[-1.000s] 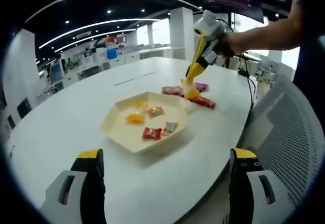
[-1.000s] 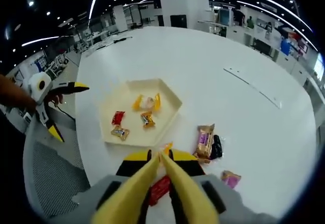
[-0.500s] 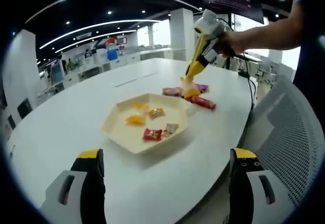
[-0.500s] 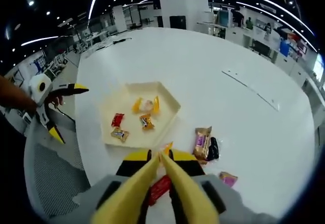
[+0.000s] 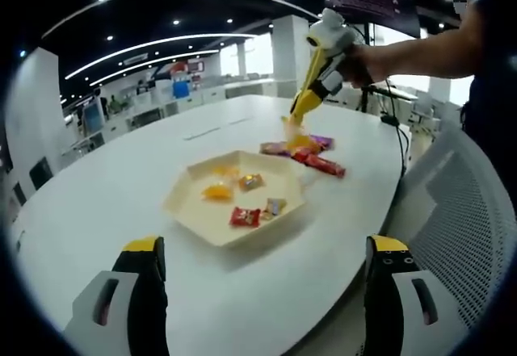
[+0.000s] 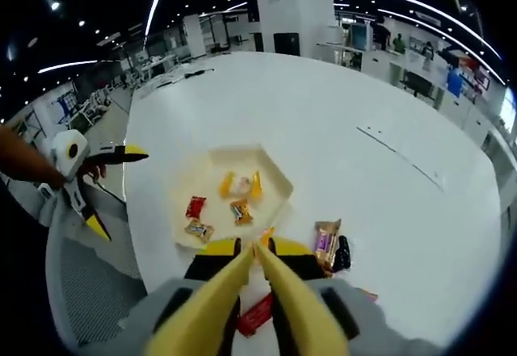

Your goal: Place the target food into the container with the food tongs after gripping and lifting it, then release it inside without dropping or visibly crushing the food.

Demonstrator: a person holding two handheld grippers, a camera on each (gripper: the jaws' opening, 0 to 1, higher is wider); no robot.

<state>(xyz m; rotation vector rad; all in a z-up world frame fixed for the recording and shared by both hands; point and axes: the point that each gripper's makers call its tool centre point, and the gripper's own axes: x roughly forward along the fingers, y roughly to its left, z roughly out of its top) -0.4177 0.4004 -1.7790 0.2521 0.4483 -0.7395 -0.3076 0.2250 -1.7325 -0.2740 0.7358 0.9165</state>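
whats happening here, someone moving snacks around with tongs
A person holds a gripper in each hand. The right gripper works yellow food tongs, closed on a small yellow sweet and raised above the loose wrapped snacks on the white table. The hexagonal tray beside them already holds several sweets. The left gripper waits open near the table edge.

The table (image 5: 97, 203) is plain white; the hexagonal tray (image 5: 194, 207) is cream; in it lie a red packet (image 5: 243, 216) and an orange-yellow sweet (image 5: 215, 190); the right tool (image 6: 257, 247) has yellow tongs; the left tool (image 5: 262, 271) is black tipped with yellow.
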